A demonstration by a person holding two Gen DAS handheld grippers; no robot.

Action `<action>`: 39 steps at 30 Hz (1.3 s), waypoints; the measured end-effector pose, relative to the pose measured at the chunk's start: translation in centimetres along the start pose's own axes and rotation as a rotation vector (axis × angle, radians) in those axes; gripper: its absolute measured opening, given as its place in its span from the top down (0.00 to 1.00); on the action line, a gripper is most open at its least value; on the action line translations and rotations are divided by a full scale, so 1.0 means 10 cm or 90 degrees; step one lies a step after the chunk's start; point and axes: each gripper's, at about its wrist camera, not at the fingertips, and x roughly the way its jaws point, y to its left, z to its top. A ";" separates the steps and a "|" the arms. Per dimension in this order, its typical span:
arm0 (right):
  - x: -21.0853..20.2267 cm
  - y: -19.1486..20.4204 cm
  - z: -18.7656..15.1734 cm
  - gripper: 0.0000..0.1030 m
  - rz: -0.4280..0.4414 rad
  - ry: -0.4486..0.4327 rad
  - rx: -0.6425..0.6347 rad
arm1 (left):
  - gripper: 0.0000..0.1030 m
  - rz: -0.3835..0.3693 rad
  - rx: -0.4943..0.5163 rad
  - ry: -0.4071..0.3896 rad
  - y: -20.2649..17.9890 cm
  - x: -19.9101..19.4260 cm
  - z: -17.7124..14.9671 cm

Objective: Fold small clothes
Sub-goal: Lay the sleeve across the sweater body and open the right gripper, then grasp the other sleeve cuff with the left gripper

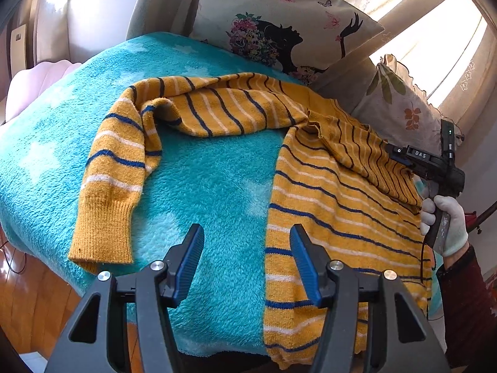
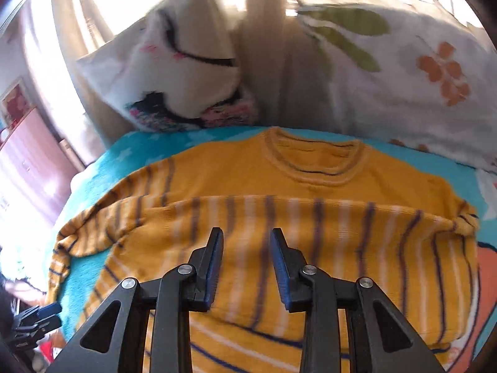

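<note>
A small mustard-yellow sweater [image 1: 313,205] with blue and white stripes lies on a turquoise fleece blanket [image 1: 211,186]. Its left sleeve [image 1: 118,168] bends out and hangs toward the blanket's near edge. Its right sleeve [image 1: 372,158] is folded across the body. My left gripper [image 1: 247,258] is open and empty above the blanket, between the left sleeve and the body. My right gripper [image 2: 246,264] is open and empty just above the folded sleeve [image 2: 279,217]. It also shows in the left wrist view [image 1: 400,152], at the sweater's far right. The sweater's collar [image 2: 313,158] points toward the pillows.
A white pillow with a woman's silhouette [image 1: 279,31] and a leaf-print pillow [image 1: 400,102] lean behind the blanket by bright curtains. Wooden floor [image 1: 34,295] shows below the blanket's left edge. A gloved hand [image 1: 447,220] holds the right gripper's handle.
</note>
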 end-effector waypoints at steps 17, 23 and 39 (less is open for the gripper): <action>-0.57 -1.80 -0.03 0.53 -0.087 -0.089 0.227 | 0.45 0.009 0.018 0.026 -0.35 0.15 -0.01; -0.38 -1.52 0.07 0.53 -0.126 -0.058 0.128 | 0.45 0.019 0.032 0.026 -0.44 0.14 0.00; -0.57 -0.86 0.06 0.45 -0.096 -0.060 0.085 | 0.38 0.093 -0.041 -0.053 0.09 -0.12 0.29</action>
